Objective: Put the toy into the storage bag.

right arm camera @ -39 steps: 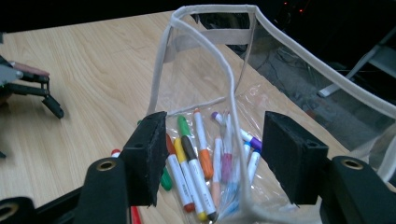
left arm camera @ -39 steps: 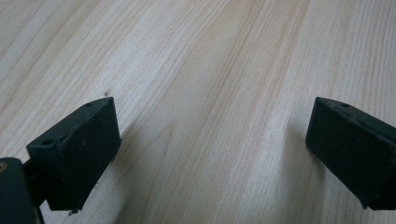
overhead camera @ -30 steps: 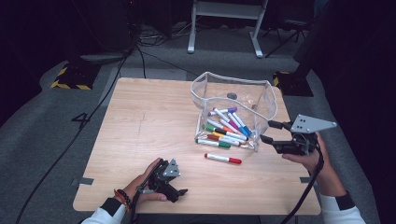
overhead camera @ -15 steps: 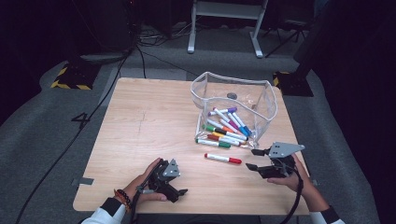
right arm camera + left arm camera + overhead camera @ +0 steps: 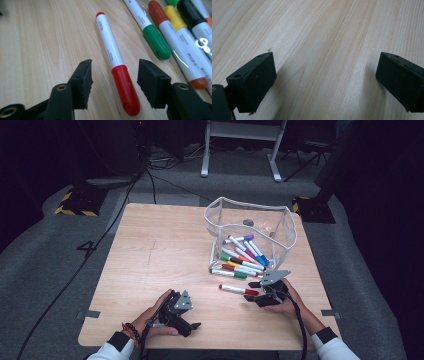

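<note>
A red-capped white marker (image 5: 238, 289) (image 5: 111, 51) lies alone on the wooden table (image 5: 155, 250), just in front of a clear plastic pouch (image 5: 248, 209). My right gripper (image 5: 255, 293) (image 5: 114, 65) is down at table level, its jaws straddling the marker's red cap end. A gap shows on both sides of the cap, so the pads are not pressing; the jaws have just been closing. My left gripper (image 5: 193, 324) (image 5: 324, 67) rests open on bare wood at the front left, nothing between its jaws.
Several markers (image 5: 244, 253) spill out of the pouch's open front. A green-capped one (image 5: 228, 273) (image 5: 152, 35) and others lie close to the right of the red marker. Dark floor with cables surrounds the table, and a stand (image 5: 240, 130) is behind it.
My right gripper has dropped from beside the pouch to the table and moved left, so its jaws now straddle the red marker. The left gripper has stayed put.
</note>
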A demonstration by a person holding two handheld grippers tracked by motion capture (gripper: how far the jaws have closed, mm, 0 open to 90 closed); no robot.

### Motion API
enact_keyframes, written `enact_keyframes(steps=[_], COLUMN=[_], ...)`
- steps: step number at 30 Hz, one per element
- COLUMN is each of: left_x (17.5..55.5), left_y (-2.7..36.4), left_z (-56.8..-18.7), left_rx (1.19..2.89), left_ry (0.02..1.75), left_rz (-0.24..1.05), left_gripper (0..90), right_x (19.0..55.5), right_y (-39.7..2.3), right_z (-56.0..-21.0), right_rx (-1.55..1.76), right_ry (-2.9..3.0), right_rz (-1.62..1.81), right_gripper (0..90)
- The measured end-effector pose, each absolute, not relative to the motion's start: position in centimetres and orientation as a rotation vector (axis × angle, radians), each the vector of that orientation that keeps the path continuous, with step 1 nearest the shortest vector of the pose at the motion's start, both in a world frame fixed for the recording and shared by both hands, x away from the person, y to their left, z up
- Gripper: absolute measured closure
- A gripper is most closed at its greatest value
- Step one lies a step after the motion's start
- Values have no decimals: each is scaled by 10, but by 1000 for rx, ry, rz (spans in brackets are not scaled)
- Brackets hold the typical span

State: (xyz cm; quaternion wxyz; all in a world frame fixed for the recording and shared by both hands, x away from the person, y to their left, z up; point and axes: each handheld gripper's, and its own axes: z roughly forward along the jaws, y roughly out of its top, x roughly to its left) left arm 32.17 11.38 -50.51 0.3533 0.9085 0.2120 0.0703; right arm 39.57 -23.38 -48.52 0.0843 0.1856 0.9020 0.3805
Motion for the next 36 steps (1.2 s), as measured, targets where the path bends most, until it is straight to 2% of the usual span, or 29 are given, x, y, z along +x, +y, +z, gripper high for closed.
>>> enact_keyframes(steps=[9,14,16,28,36], left_x=[322,322,322,323,323], left_y=[114,114,114,114,113], left_z=[-505,-505,-505,-505,-505], left_rx=[2354,2355,2355,2358,2358], left_ry=[544,542,541,534,535], left_rz=[182,182,180,179,179], left_gripper=[33,33,33,31,29], right_x=[399,395,394,390,387], right_y=[-226,-226,-226,-231,-237], right_z=[-496,-495,-495,-493,-478], right_rx=[561,548,540,501,492], right_ry=[2704,2708,2711,2717,2663], right_rz=[1124,1133,1135,1120,1156], right_gripper=[542,705,736,747,748])
